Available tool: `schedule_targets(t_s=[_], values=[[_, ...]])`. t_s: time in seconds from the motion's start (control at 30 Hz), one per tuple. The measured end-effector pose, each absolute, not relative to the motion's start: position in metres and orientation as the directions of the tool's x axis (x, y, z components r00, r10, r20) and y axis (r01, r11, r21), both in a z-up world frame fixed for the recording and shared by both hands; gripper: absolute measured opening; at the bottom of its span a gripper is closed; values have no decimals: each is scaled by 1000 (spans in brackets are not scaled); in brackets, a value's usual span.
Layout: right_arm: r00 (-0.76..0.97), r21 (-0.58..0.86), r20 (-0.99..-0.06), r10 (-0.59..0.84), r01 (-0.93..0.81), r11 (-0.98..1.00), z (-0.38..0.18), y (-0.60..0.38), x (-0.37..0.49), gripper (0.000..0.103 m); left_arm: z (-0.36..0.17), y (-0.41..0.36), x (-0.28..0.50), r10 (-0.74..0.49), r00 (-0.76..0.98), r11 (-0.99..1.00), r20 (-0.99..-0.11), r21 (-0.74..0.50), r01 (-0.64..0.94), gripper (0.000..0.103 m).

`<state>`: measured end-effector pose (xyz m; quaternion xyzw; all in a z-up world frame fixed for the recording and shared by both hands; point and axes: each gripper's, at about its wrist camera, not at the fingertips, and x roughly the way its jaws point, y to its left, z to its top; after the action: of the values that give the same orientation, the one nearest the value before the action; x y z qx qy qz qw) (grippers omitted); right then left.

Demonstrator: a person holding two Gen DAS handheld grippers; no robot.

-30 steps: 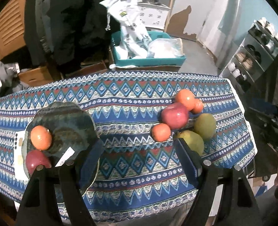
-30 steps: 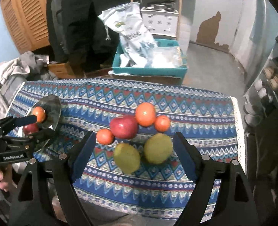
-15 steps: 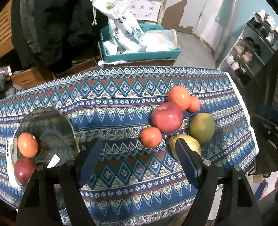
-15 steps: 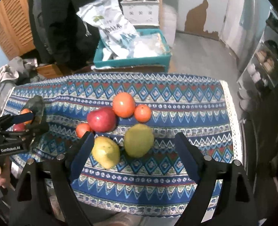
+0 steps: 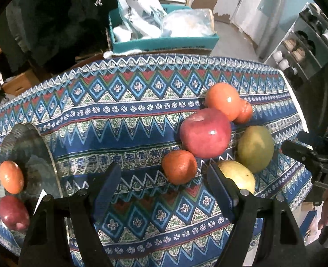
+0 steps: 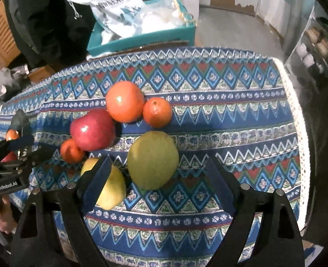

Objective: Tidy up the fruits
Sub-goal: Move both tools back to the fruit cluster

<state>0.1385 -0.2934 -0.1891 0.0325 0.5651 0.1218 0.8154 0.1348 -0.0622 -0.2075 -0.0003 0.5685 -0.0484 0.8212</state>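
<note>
A cluster of fruit lies on the patterned tablecloth: a red apple, a big orange, a small orange behind it, a small orange in front, a green mango and a yellow mango. A dark plate at the left holds an orange and a red apple. My left gripper is open, just short of the front small orange. My right gripper is open with the green mango between its fingers, not touching.
A teal box with plastic bags stands behind the table. A shoe rack is at the far right. The table's right edge has white lace trim. The other gripper shows at each view's side.
Both grippers have moved forward and down toward the fruit cluster. The left one swung right, away from the plate. The fruit has not moved.
</note>
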Motion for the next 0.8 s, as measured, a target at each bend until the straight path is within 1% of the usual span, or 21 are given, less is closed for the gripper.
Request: schedule_targets(t_s=[0.33, 0.47, 0.57, 0.6, 0.63, 0.67, 0.7, 0.8], values=[[237, 195, -944, 230, -163, 967, -232, -283, 164, 87, -242, -64, 147, -94, 268, 995, -959, -81, 58, 81], [217, 224, -943, 254, -154, 962, -248, -281, 167, 87, -254, -66, 147, -95, 246, 995, -964, -83, 60, 81], [212, 239, -940, 269, -154, 959, -254, -280, 170, 86, -258, -66, 149, -121, 237, 992, -964, -110, 58, 81], [207, 245, -939, 274, -154, 957, -255, -279, 171, 85, -260, -67, 150, -125, 236, 992, -964, -114, 59, 81], [201, 257, -937, 285, -154, 954, -257, -278, 172, 81, -261, -69, 151, -129, 235, 991, -964, -117, 64, 81], [195, 271, -935, 298, -154, 950, -260, -274, 173, 74, -262, -69, 151, -130, 235, 991, -963, -117, 68, 81], [189, 286, -931, 313, -157, 945, -261, -273, 173, 71, -264, -70, 151, -129, 232, 991, -964, -115, 75, 81], [205, 272, -930, 306, -179, 945, -261, -269, 173, 70, -267, -75, 150, -124, 246, 991, -961, -106, 88, 81]])
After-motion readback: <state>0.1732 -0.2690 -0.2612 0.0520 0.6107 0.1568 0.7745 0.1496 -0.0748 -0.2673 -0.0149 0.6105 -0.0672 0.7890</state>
